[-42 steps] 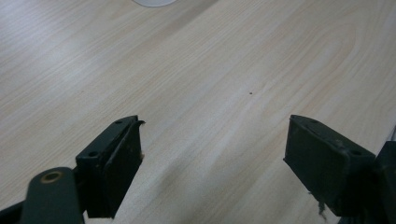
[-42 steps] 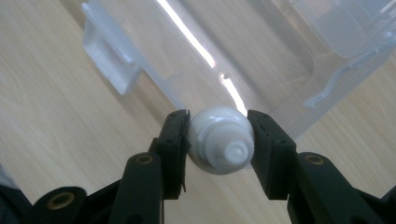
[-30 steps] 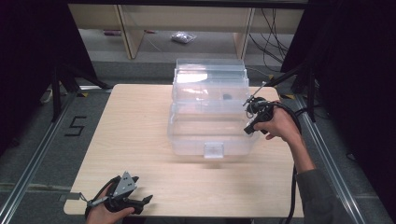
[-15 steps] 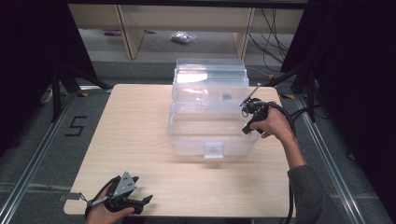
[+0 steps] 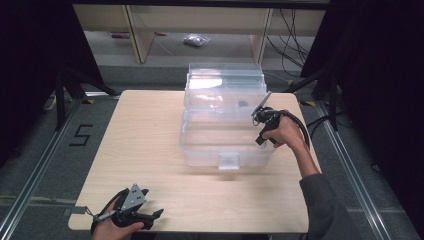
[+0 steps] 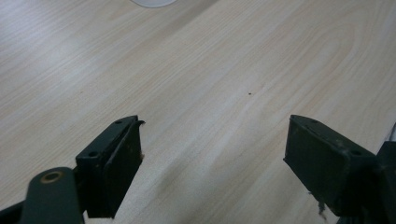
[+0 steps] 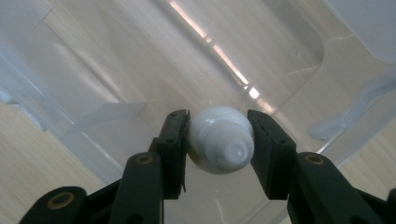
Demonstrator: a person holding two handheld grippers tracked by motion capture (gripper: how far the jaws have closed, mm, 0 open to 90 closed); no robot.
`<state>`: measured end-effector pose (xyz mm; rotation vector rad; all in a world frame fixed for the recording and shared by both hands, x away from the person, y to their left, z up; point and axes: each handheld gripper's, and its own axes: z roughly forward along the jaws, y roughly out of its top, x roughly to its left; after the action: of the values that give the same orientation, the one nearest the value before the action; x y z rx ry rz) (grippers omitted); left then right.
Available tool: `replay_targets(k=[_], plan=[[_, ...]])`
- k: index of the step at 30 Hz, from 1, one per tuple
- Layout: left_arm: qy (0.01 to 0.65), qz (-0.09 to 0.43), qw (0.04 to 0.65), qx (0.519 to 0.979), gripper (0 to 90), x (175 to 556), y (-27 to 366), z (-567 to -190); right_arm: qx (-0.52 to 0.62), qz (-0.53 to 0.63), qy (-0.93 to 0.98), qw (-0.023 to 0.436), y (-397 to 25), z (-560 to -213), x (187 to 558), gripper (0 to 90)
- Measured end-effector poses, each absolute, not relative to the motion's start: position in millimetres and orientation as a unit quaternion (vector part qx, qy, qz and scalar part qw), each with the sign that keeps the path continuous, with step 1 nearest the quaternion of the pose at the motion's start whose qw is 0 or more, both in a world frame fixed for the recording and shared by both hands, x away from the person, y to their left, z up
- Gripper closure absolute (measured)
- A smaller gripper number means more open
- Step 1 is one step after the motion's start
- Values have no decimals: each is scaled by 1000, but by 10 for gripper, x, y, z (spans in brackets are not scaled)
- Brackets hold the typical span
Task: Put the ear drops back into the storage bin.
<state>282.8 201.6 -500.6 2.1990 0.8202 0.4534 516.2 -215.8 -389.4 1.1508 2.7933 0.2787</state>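
Right tool (image 7: 218,140) pinches white bottle (image 7: 219,138) over clear bin (image 5: 225,127); I should lower gently; left tool (image 6: 215,158) spread.

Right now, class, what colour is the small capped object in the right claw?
White, clearest in the right gripper view.

Light wood table (image 5: 150,145); grey floor (image 5: 40,145); shelf unit (image 5: 135,30) behind; dark surroundings, possibly curtains.

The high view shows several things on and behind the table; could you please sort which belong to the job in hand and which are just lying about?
In use:
right gripper, shut on a small white capped object
clear plastic box

Lying about:
left gripper, open, resting on the table
small bag on the floor
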Motion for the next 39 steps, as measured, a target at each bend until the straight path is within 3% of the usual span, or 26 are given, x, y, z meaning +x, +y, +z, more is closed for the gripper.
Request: replay_targets(k=[39], plan=[[323, 184, 366, 853, 183, 2831, 2006, -5019, 419, 49, 907, 23, -2104, -4261, 5288, 601]])
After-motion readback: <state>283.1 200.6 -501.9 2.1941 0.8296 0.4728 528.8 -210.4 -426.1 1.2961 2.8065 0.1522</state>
